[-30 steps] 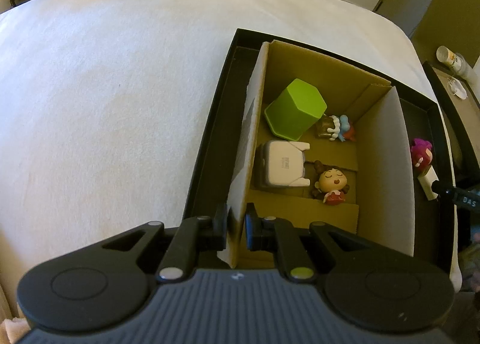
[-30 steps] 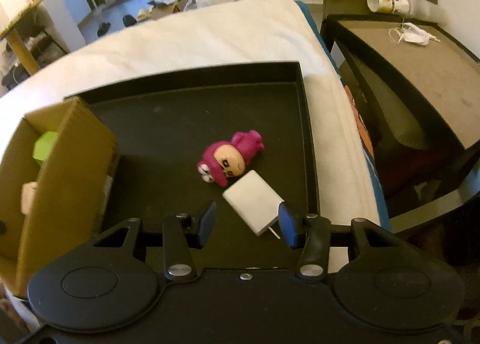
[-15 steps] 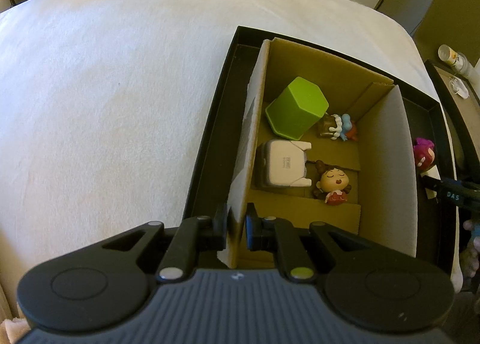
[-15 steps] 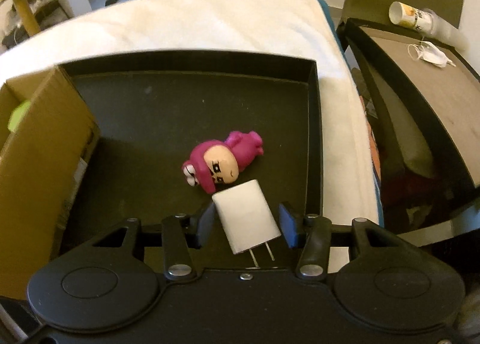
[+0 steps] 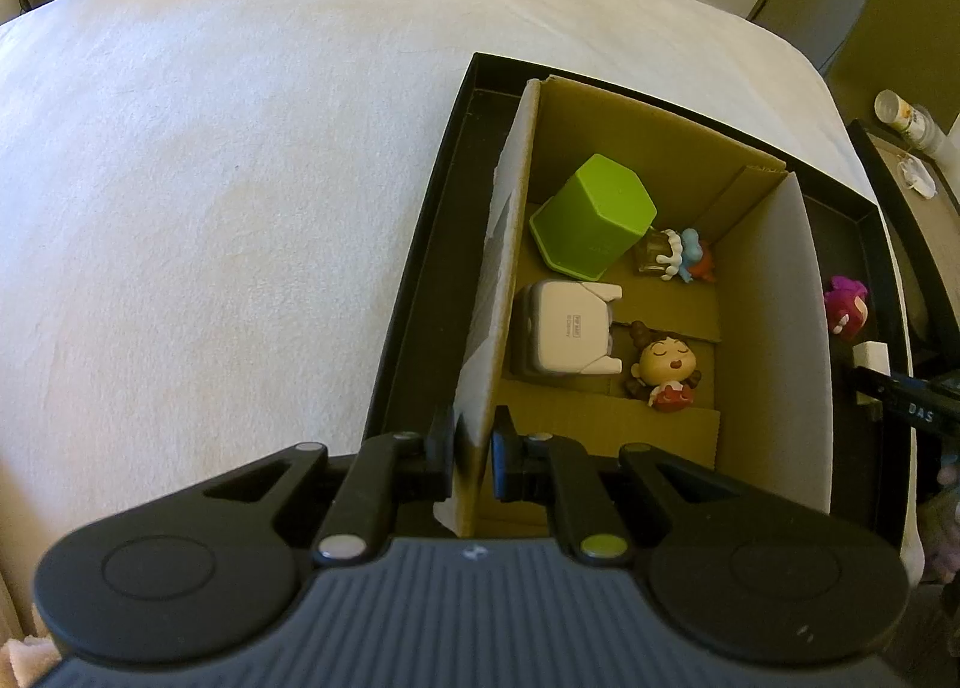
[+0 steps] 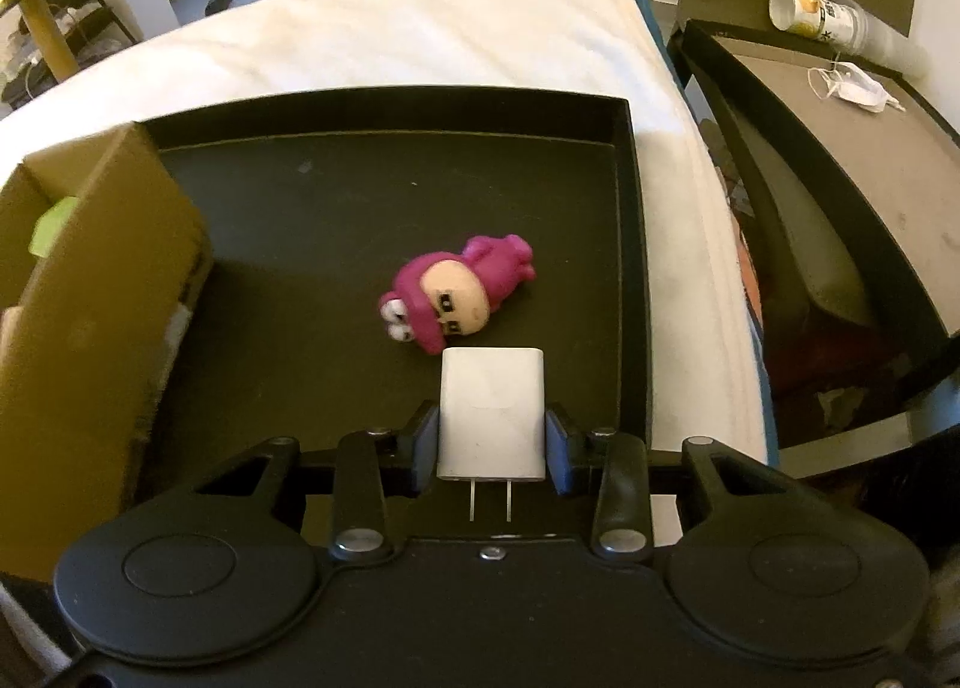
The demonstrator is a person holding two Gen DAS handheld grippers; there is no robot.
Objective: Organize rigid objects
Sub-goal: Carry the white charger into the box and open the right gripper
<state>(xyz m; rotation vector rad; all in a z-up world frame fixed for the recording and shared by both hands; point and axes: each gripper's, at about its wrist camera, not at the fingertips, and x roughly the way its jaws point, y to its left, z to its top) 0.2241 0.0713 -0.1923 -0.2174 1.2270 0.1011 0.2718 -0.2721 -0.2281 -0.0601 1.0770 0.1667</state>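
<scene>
My left gripper point(image 5: 473, 448) is shut on the near left wall of the cardboard box point(image 5: 678, 136), which stands in a black tray point(image 5: 414, 268). The box holds a green hexagonal container point(image 5: 591, 214), a white box-like item point(image 5: 564, 334), a sleeping-face figurine point(image 5: 663, 367) and a small blue-haired figurine point(image 5: 681, 256). My right gripper point(image 6: 492, 442) has its pads against the sides of a white plug charger point(image 6: 492, 418), prongs toward me, in the tray point(image 6: 360, 190). A magenta figurine point(image 6: 459, 292) lies just beyond the charger; it also shows in the left wrist view point(image 5: 846, 307).
The tray lies on a white bedspread point(image 5: 210, 178). A dark side table point(image 6: 840, 148) to the right carries a tipped cup point(image 6: 822, 19) and a face mask point(image 6: 858, 88). The cardboard box wall point(image 6: 102, 292) stands at the left in the right wrist view.
My right gripper has moved in around the white charger and closed on its sides; the charger turned square to the jaws. The left gripper kept its hold on the box wall.
</scene>
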